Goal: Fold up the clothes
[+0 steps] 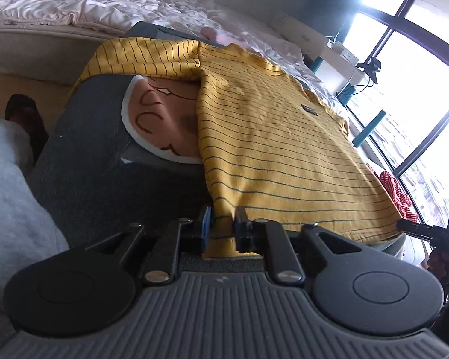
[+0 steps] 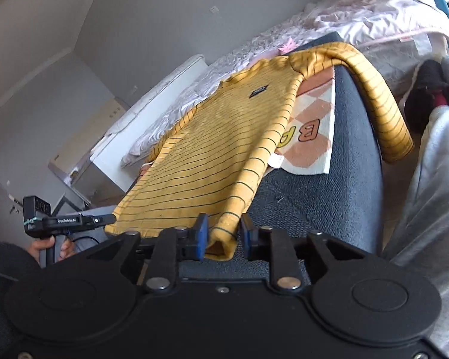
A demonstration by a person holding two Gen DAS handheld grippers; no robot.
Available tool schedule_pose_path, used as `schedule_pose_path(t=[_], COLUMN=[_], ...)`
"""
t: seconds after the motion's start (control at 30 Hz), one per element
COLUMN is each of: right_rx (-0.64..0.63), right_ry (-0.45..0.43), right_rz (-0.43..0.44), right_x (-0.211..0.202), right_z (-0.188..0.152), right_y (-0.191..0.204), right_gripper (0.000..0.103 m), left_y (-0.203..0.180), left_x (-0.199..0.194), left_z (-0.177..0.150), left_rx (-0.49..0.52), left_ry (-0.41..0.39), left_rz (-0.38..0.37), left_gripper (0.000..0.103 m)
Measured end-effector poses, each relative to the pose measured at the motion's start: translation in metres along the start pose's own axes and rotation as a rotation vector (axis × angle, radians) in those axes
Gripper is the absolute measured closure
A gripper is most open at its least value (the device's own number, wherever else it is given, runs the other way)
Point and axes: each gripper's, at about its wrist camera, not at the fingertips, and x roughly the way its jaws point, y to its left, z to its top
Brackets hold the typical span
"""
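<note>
A yellow long-sleeved shirt [image 1: 272, 137] with thin dark stripes lies flat, front up, on a dark grey padded surface [image 1: 104, 179]. One sleeve [image 2: 377, 101] hangs over that surface's edge. My left gripper [image 1: 223, 227] is at one hem corner, shut on a pinch of the fabric. My right gripper [image 2: 223, 236] straddles the other hem corner [image 2: 224, 236]; it is narrowly open, with a thin gap between the cloth and the right-hand pad. Each gripper also shows in the other view: the right gripper [image 1: 404, 227] and the left gripper [image 2: 107, 219] both have their tips at the hem.
A pink and white mat [image 2: 311, 137] with letters lies under the shirt. A bed with a pink quilt [image 1: 89, 3] runs behind. A red striped garment [image 1: 393, 188] lies by the window. A person's grey-clad leg [image 2: 434, 185] stands beside the surface, and a hand [image 2: 49, 246] holds the left gripper.
</note>
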Motion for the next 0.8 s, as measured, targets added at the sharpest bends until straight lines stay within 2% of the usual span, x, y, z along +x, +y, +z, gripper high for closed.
schedule_pose_path(t=[0.07, 0.13, 0.23, 0.4, 0.53, 0.7, 0.8], right_rx=[-0.015, -0.024, -0.062, -0.096, -0.151, -0.237, -0.219], right_ry=[-0.029, -0.072, -0.116, -0.188, -0.202, -0.188, -0.157], right_rz=[-0.007, 0.0, 0.021, 0.03, -0.141, -0.37, -0.447], right_x=[-0.008, -0.014, -0.014, 0.0, 0.014, 0.038, 0.06], right_z=[0.004, 0.01, 0.023, 0.055, 0.086, 0.123, 0.141], right_y=[0.001, 0.001, 0.003, -0.006, -0.024, -0.057, -0.093], right_gripper=[0.07, 0.069, 0.065, 0.058, 0.048, 0.048, 0.048], left_y=[0.001, 0.0, -0.011, -0.037, -0.068, -0.092, -0.095], left_x=[-0.01, -0.021, -0.036, -0.031, 0.012, 0.082, 0.112], left_z=[0.0, 0.002, 0.014, 0.047, 0.075, 0.094, 0.093], left_rx=[-0.007, -0.005, 0.029, 0.105, 0.187, 0.236, 0.231], left_ry=[-0.014, -0.03, -0.087, -0.171, -0.134, -0.032, 0.018], left_rz=[0.014, 0.026, 0.029, -0.053, -0.089, -0.078, -0.067], left_gripper=[0.064, 0.057, 0.053, 0.043, 0.041, 0.041, 0.041])
